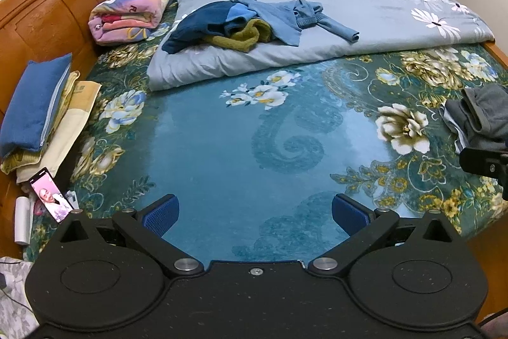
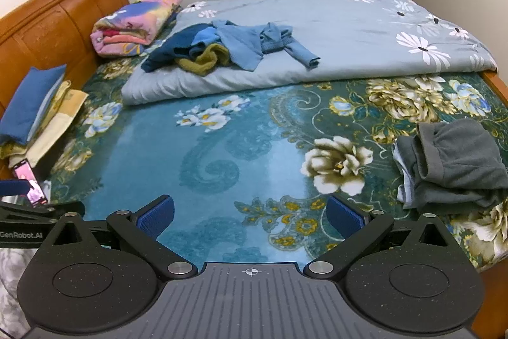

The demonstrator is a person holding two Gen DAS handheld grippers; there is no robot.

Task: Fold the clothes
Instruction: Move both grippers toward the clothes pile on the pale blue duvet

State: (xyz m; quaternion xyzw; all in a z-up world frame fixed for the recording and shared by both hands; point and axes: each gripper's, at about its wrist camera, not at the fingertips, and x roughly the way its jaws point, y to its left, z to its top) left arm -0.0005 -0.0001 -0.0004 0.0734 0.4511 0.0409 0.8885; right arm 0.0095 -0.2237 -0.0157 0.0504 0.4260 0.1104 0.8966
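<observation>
A heap of unfolded clothes [image 1: 250,21] in dark blue, light blue and olive lies on the grey quilt at the far side of the bed; it also shows in the right wrist view [image 2: 228,46]. A folded grey garment [image 2: 454,167] lies on the bed's right side, close to my right gripper, and shows at the right edge of the left wrist view [image 1: 482,116]. My left gripper [image 1: 254,212] is open and empty above the teal floral bedspread [image 1: 222,142]. My right gripper [image 2: 250,216] is open and empty above the same bedspread [image 2: 165,148].
A grey flowered quilt [image 1: 365,11] is folded across the far half of the bed. A pink rolled blanket [image 1: 133,11] and blue pillows [image 1: 35,107] lie along the wooden headboard [image 1: 47,15] on the left. A lit phone [image 1: 50,194] stands at the near left.
</observation>
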